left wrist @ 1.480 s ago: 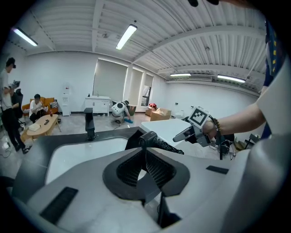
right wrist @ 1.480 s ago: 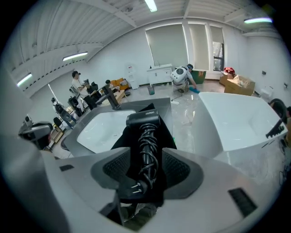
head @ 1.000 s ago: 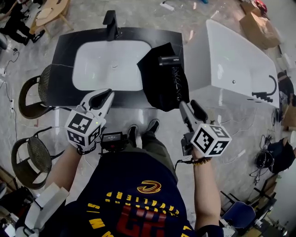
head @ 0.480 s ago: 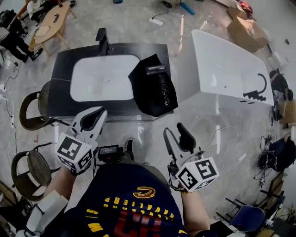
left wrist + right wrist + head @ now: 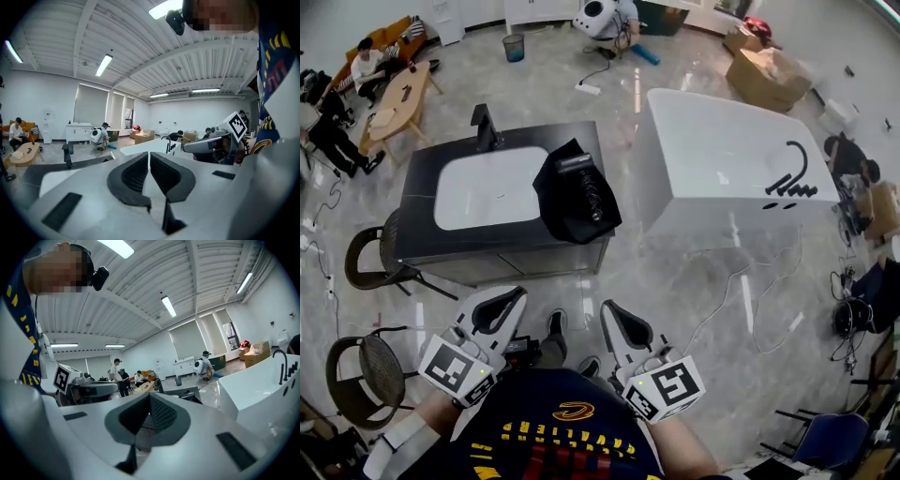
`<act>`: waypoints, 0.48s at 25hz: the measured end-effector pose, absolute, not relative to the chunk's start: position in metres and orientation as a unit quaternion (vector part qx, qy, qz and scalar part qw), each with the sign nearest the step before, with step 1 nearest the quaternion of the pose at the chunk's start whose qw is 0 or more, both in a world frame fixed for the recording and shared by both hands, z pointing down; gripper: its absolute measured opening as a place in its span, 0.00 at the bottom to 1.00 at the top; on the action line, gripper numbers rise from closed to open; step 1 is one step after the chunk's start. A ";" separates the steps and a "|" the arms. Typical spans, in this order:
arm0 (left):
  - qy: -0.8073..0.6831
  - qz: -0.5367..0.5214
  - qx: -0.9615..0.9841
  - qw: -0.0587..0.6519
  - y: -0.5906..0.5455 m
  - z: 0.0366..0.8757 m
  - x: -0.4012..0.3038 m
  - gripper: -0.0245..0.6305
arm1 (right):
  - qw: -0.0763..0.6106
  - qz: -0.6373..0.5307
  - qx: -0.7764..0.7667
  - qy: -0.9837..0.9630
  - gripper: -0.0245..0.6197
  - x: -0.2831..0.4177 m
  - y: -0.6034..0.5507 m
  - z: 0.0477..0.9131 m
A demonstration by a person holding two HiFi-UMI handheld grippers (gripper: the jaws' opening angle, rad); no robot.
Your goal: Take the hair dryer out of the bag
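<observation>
Hair dryer (image 5: 581, 183) is seen atop bag (image 5: 558, 211) on worktop (image 5: 422, 239); removal is judged done. Left gripper (image 5: 510, 297) is held closed, empty; right gripper (image 5: 612, 315) has just been closed on nothing.

Black bag (image 5: 551, 202), white bathtub (image 5: 722, 150), grey floor (image 5: 722, 309) (marble-veined)

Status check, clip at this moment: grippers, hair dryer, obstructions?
Left gripper shut, empty; right gripper just closed, empty. Hair dryer lies on black bag, beside sink. Nothing covers it.
</observation>
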State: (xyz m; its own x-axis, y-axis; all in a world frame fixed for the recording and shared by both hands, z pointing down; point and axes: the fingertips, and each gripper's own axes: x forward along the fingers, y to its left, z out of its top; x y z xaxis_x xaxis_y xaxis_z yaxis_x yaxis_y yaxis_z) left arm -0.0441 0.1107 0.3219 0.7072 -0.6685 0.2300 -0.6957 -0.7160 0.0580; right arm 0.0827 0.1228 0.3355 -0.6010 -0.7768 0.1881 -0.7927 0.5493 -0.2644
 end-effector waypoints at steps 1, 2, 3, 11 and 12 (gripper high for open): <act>-0.367 0.099 0.922 0.069 0.125 0.321 -0.038 0.06 | 0.018 0.161 0.445 -0.881 0.05 0.086 0.134 0.334; -0.365 0.100 0.923 0.068 0.138 0.320 -0.033 0.06 | 0.012 0.158 0.445 -0.882 0.05 0.089 0.144 0.332; -0.365 0.100 0.923 0.068 0.149 0.319 -0.028 0.06 | 0.007 0.153 0.445 -0.882 0.05 0.091 0.153 0.330; -0.363 0.082 0.926 0.060 0.190 0.306 -0.009 0.06 | 0.009 0.125 0.473 -0.872 0.05 0.097 0.188 0.329; -0.363 0.075 0.927 0.062 0.191 0.305 -0.010 0.06 | 0.011 0.121 0.477 -0.871 0.05 0.096 0.191 0.328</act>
